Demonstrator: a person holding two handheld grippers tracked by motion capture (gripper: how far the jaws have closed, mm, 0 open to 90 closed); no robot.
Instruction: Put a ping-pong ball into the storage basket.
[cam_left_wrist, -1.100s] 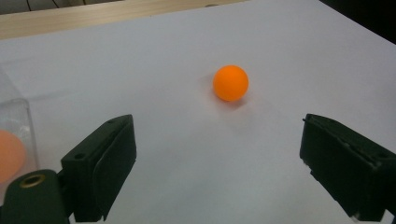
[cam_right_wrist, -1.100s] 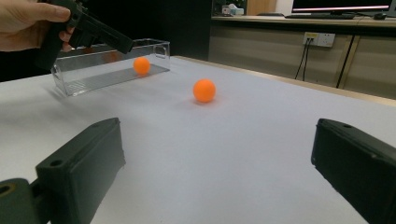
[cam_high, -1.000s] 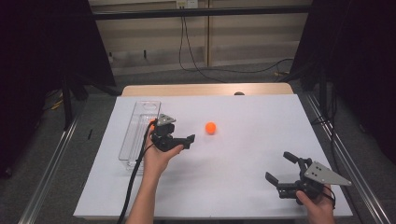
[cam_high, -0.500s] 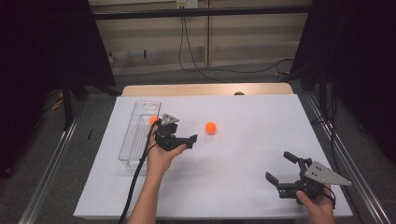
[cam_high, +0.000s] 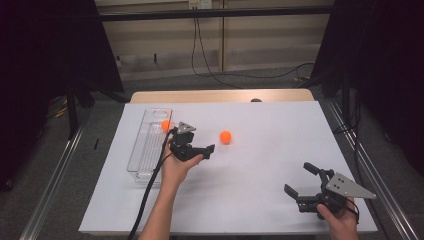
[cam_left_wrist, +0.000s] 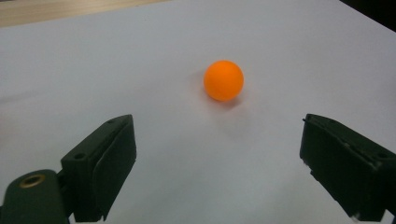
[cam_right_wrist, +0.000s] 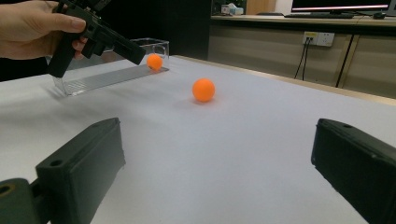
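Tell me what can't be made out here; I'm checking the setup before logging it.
- High view: the small dark thing at the table's far edge is too small to identify.
- High view: the orange ball in the clear plastic tray is partly covered by the left gripper.
- Right gripper view: the clear plastic tray is partly hidden behind the hand.

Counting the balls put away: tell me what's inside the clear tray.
One orange ball sits at the far end of the clear tray. The rest looks bare, though the left claw covers part of its near right edge.
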